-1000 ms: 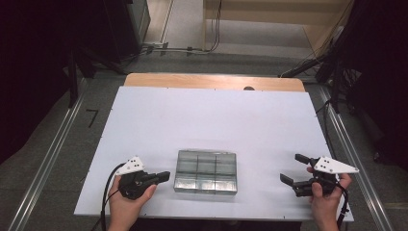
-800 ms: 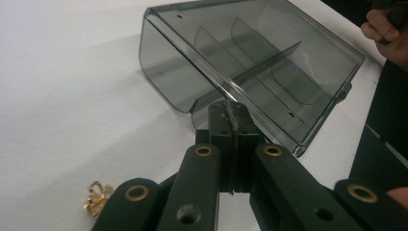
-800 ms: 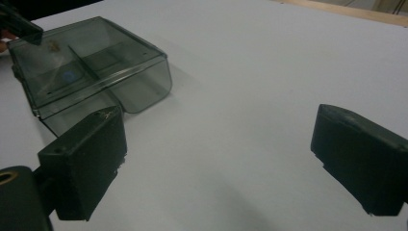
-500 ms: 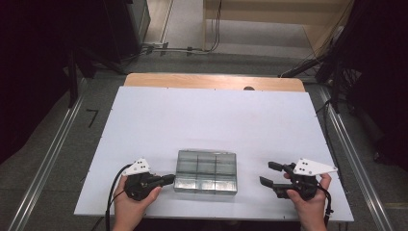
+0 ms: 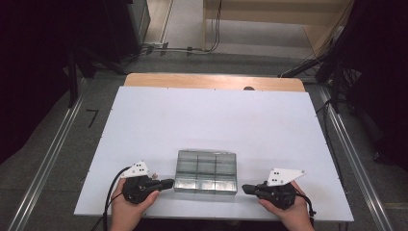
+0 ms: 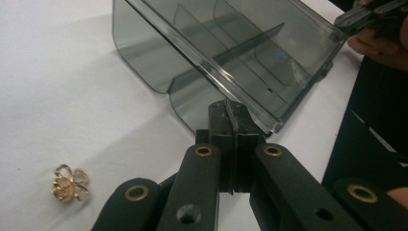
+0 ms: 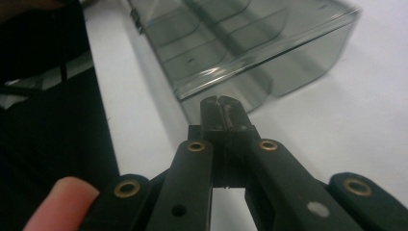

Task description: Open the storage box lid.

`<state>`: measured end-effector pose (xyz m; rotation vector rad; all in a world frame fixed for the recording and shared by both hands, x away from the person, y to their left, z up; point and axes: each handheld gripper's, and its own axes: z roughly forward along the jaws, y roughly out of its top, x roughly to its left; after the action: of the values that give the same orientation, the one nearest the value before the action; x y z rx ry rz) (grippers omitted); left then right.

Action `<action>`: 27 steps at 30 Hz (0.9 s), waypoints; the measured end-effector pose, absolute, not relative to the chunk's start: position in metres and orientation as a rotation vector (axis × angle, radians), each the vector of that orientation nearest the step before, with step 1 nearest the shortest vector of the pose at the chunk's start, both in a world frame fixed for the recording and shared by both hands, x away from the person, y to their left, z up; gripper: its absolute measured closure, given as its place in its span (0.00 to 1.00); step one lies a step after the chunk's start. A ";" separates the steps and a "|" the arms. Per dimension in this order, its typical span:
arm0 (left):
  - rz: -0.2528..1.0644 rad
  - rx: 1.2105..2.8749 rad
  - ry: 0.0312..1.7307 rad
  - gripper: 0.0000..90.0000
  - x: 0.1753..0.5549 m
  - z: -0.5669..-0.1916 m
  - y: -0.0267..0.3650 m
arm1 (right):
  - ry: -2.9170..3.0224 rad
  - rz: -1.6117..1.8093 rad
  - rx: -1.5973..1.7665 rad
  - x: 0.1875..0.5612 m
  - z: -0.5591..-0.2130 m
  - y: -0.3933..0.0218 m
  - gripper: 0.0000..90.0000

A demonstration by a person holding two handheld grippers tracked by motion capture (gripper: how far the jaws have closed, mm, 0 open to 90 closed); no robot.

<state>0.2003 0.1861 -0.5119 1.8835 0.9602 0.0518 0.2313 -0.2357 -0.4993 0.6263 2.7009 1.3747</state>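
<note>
A clear grey box (image 5: 206, 171) with several compartments lies near the table's front edge. My left gripper (image 5: 167, 183) is at the box's left end, jaws shut. In the left gripper view its tips (image 6: 231, 107) touch the lower rim of the box (image 6: 226, 53). My right gripper (image 5: 245, 188) is shut too, pointing at the box's right end. In the right gripper view its tips (image 7: 222, 102) stop just short of the box (image 7: 240, 43). A small gold clover-shaped piece (image 6: 70, 182) lies on the white table beside the left jaws.
The white tabletop (image 5: 211, 120) stretches away behind the box to a wooden strip (image 5: 211, 82) at the far edge. The right gripper (image 6: 370, 12) and a finger show beyond the box in the left gripper view. The table's front edge is close below both hands.
Both grippers have closed in on the box. The right one slid left to the box's right end, and the left one moved right to its left end.
</note>
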 end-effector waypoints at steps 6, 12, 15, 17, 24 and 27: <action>0.035 1.891 0.953 1.00 0.199 -0.515 0.187 | 2.746 1.348 0.579 0.231 -0.503 -0.227 0.98; 0.031 1.895 0.933 1.00 0.199 -0.516 0.187 | 2.746 1.299 0.562 0.231 -0.508 -0.223 0.98; 0.025 1.892 0.925 1.00 0.199 -0.517 0.188 | 2.731 1.299 0.536 0.231 -0.508 -0.224 0.98; 0.026 1.896 0.926 1.00 0.200 -0.517 0.187 | 2.728 1.297 0.526 0.230 -0.508 -0.224 0.98; 0.028 1.902 0.903 1.00 0.198 -0.518 0.188 | 2.722 1.359 0.523 0.230 -0.503 -0.228 0.98; 0.028 1.904 0.892 1.00 0.198 -0.519 0.187 | 2.719 1.372 0.507 0.231 -0.503 -0.229 0.98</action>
<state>0.1979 0.1873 -0.5185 1.9039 0.8924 0.0276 0.2308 -0.2285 -0.5031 0.5069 2.7185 1.3724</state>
